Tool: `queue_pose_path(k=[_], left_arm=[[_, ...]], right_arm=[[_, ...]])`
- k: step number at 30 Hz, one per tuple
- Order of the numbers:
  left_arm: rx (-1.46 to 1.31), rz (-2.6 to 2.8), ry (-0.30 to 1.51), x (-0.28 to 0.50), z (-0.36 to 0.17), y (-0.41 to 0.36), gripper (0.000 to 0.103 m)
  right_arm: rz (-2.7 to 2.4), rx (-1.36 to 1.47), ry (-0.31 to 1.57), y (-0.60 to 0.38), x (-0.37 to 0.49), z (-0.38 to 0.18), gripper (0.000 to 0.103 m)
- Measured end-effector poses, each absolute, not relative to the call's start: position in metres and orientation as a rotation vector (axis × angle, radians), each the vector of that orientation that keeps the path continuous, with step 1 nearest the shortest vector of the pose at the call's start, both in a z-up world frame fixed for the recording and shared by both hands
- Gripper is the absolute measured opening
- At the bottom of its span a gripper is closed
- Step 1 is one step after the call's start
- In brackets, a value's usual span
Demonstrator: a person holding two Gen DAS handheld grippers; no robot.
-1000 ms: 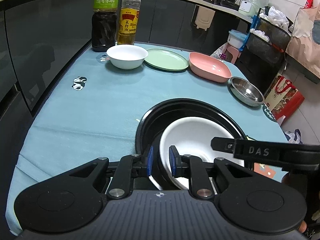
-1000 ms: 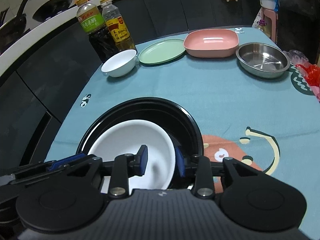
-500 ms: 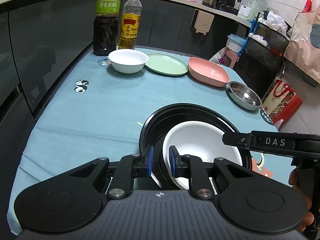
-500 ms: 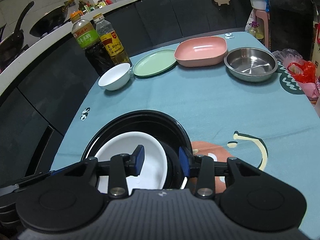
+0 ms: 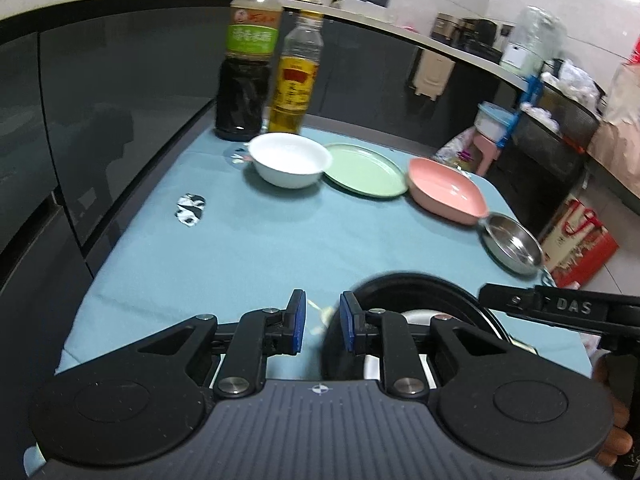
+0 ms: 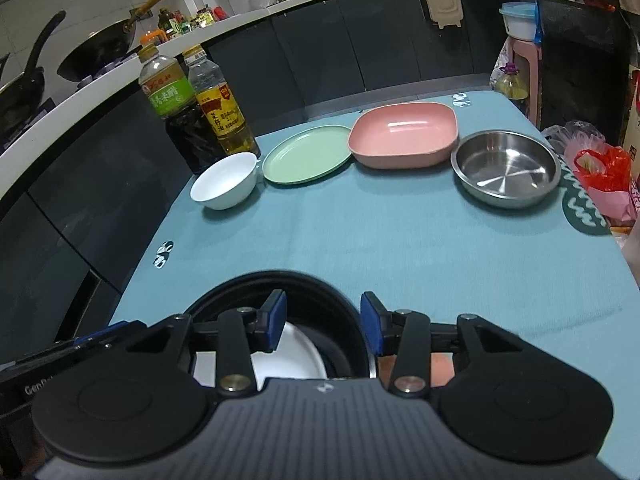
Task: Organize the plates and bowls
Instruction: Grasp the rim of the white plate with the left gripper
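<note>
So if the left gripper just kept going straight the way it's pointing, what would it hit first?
Probably bare tablecloth. The left gripper is open with nothing between its fingers; the black basin sits just right of its line, the white bowl further along, though depth is unclear.

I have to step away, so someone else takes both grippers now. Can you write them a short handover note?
Left gripper: open, nothing between the jaws, beside the black basin.
Right gripper: open, jaws have just been opening; the basin's rim sits in the gap, not gripped.
Things: the basin is at the near edge of the table with a white plate inside. Along the far side stand a white bowl, green plate, pink dish and steel bowl.
Done: one plate is in the basin.
Left: probably gathering the four far dishes.
</note>
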State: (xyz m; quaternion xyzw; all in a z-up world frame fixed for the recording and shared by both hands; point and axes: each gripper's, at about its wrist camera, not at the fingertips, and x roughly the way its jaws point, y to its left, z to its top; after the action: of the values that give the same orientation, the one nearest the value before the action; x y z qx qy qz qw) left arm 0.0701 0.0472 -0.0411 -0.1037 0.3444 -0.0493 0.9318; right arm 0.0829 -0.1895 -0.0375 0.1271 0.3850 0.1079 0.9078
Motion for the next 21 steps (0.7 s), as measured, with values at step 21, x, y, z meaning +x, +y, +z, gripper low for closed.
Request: queue_pose_path(k=[21], left_arm=[[-0.258, -0.002, 0.651, 0.199, -0.038, 0.097, 0.022]], right_arm=[[0.317, 0.128, 0.857, -0.127, 0.202, -0.015, 0.029]])
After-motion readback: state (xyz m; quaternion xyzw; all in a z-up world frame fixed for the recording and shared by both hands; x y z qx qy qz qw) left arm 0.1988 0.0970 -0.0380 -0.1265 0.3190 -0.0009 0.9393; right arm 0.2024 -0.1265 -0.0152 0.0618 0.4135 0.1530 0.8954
